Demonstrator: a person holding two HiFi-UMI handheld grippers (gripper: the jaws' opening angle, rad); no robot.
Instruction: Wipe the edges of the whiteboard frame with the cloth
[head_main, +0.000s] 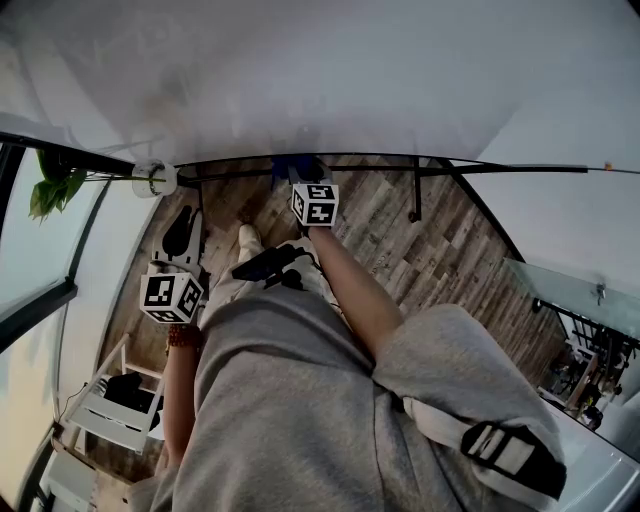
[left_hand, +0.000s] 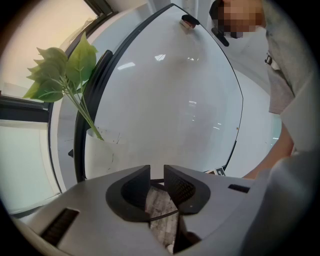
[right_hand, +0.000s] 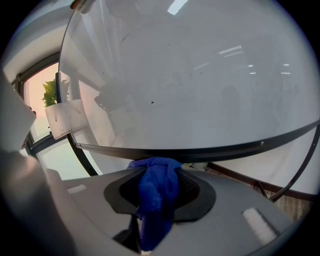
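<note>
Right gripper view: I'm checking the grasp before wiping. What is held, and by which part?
The right hand-held gripper pinches the cloth by a bunched fold, and a tuft pokes out past the jaws.

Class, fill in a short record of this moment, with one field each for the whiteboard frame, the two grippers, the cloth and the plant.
Whiteboard frame: dark and thin; its lower edge crosses the right gripper view
Right gripper: shut on the blue cloth
Blue cloth: bunched, its top at the frame's lower edge
Left gripper: jaws slightly apart, nothing between them
Plant: green leaves in a white holder beside the board
</note>
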